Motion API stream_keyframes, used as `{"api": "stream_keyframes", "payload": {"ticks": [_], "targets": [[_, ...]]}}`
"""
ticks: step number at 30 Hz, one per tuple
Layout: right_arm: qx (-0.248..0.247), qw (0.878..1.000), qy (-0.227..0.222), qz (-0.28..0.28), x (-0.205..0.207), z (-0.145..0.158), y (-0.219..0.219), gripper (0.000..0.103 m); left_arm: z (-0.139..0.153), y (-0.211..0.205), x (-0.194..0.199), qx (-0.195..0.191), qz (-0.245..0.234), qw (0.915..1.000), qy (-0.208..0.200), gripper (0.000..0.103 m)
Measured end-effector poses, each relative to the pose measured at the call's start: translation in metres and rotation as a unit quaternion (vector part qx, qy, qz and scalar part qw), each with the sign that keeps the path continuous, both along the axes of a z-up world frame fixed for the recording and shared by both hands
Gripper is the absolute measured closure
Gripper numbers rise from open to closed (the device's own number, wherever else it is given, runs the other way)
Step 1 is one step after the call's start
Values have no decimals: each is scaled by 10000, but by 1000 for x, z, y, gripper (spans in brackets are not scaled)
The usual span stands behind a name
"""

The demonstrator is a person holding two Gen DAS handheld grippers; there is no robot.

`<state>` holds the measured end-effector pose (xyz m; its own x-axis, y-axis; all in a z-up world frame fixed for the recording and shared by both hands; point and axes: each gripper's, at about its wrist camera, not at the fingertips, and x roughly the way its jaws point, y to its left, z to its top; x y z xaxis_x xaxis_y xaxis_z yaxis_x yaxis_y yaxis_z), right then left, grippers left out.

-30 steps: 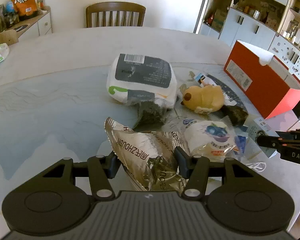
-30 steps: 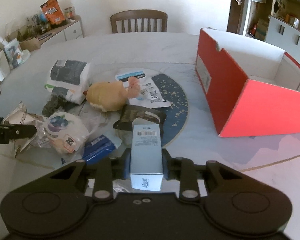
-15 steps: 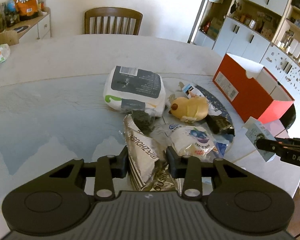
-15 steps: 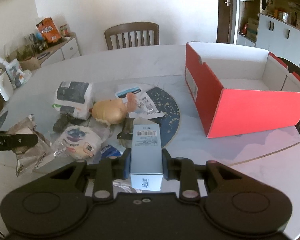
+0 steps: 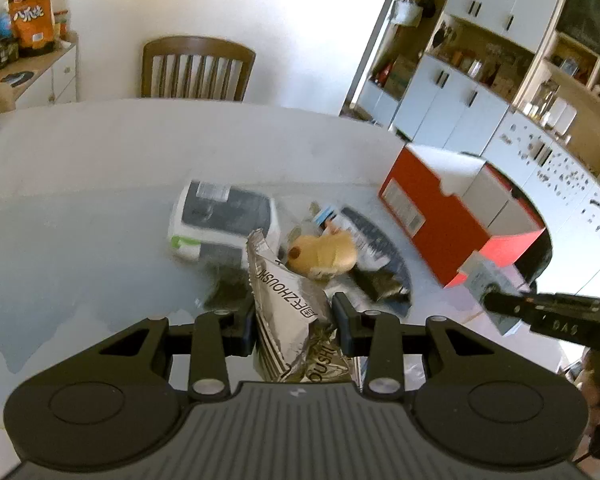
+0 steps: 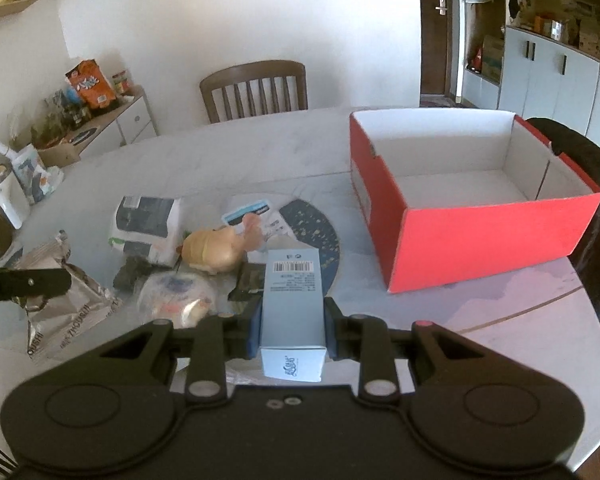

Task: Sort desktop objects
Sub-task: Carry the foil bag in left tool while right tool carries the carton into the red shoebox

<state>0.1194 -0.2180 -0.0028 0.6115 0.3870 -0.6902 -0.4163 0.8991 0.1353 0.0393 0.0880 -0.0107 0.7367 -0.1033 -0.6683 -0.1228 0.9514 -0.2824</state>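
Both up off the table (image 6: 480, 352) now vs a sec ago: left gripper (image 5: 294, 322) pinching foil bag (image 5: 288, 300), right gripper (image 6: 291, 326) clamping blue carton (image 6: 294, 300); pile below looks unmoved, blurry tho.

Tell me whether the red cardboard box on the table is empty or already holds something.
Empty. The right wrist view looks into the open red cardboard box and shows only its bare white floor and walls.
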Motion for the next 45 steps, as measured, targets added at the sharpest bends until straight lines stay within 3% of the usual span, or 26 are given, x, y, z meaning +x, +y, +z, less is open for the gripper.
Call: {"api": "stream_keyframes", "payload": {"ticks": [8,15,32,45], "targets": [[57,9999,-79,-129,12,13,-18,74,29,-10,23,-202,-172,9993,-247,66],[49,9998,-80,-200,31,24,-40,74,44,-50,63,-184,-631,9969,-430,66],[-49,9998,-113,-180,96,39,-108,74,58,-166,156,-29,-1357,9895,-508,66],[-302,9995,-89,45,157,36,-141,74,53,-215,223,247,-1642,9856,-310,66]]}}
